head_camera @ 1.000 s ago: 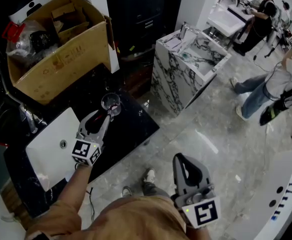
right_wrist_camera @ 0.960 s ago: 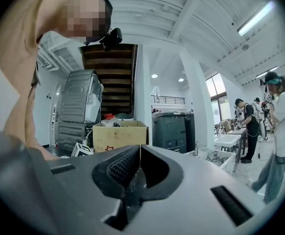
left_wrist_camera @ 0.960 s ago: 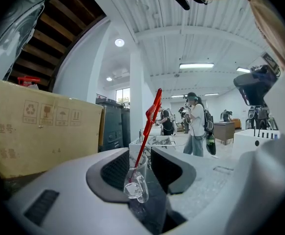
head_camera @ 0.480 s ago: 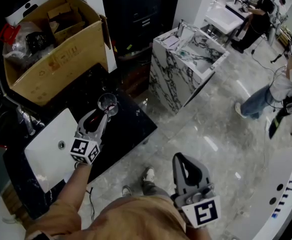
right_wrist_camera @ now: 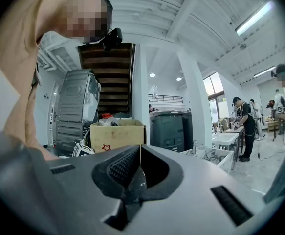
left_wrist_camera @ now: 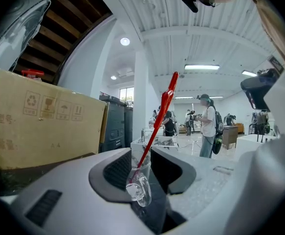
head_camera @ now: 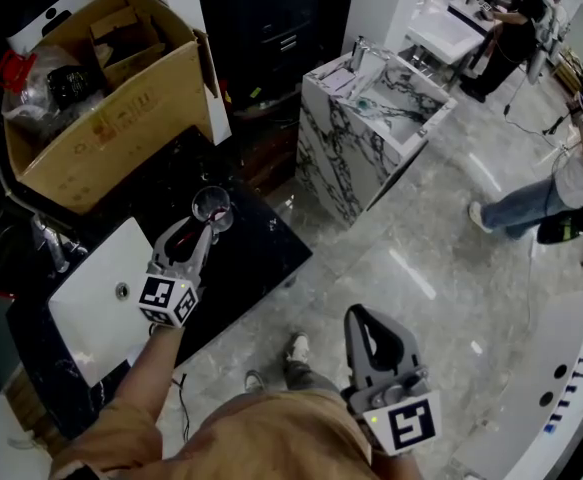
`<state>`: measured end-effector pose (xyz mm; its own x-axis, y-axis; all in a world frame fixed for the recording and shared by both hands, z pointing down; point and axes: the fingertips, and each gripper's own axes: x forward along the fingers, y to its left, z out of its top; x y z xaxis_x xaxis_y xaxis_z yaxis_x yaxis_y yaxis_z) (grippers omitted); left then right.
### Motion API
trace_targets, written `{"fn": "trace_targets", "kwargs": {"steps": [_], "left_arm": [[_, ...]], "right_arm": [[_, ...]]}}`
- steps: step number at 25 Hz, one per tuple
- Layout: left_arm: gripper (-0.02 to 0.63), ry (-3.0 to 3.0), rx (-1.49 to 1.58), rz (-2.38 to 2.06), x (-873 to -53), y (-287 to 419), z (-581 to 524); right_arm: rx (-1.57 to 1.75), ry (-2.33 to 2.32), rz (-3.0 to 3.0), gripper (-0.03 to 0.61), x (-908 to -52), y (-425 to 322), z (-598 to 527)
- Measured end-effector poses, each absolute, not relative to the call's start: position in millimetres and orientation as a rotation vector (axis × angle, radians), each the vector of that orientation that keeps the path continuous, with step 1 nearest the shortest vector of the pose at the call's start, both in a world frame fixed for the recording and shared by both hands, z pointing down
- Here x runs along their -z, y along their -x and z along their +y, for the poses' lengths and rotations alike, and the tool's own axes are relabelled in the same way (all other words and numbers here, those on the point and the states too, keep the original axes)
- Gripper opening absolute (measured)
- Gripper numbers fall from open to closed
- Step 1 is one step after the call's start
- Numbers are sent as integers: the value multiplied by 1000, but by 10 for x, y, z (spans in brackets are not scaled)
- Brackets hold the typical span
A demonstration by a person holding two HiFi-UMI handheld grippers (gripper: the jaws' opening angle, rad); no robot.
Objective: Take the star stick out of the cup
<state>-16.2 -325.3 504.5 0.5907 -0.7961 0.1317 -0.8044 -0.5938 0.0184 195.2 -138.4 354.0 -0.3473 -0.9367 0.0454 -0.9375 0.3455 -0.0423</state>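
Observation:
A clear glass cup (head_camera: 212,206) stands on the black counter (head_camera: 261,258), with a thin red star stick (left_wrist_camera: 159,119) leaning up and to the right out of it. My left gripper (head_camera: 203,230) reaches the cup from the near side. In the left gripper view the cup (left_wrist_camera: 138,187) sits pinched between the two jaws of the left gripper (left_wrist_camera: 141,155), which is shut on it. My right gripper (head_camera: 367,320) hangs low over the floor, far from the cup. The right gripper (right_wrist_camera: 140,151) has its jaw tips touching, with nothing between them.
An open cardboard box (head_camera: 111,98) full of clutter stands behind the cup. A white sink basin (head_camera: 96,298) and a faucet (head_camera: 51,240) lie left of my left gripper. A marble vanity (head_camera: 371,118) stands on the floor to the right. People (head_camera: 561,193) work further off.
Both grippers and the cup keep their places. The head view has drifted slightly, and the people in the background have moved.

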Motion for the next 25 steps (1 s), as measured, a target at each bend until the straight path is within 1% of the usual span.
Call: {"fn": "trace_targets", "kwargs": {"steps": [9, 19, 25], "left_arm": [[104, -2736, -151, -1374, -5031, 158, -3265], [32, -2737, -161, -1392, -5012, 127, -3292], [23, -2738, -155, -1412, -4980, 120, -3324]], "right_arm": [[-94, -1781, -2571, 3, -3545, -1962, -1389], [-92, -1790, -2567, 3, -3533, -2005, -1380], [-96, -1789, -2565, 3, -3538, -2037, -1381]]}}
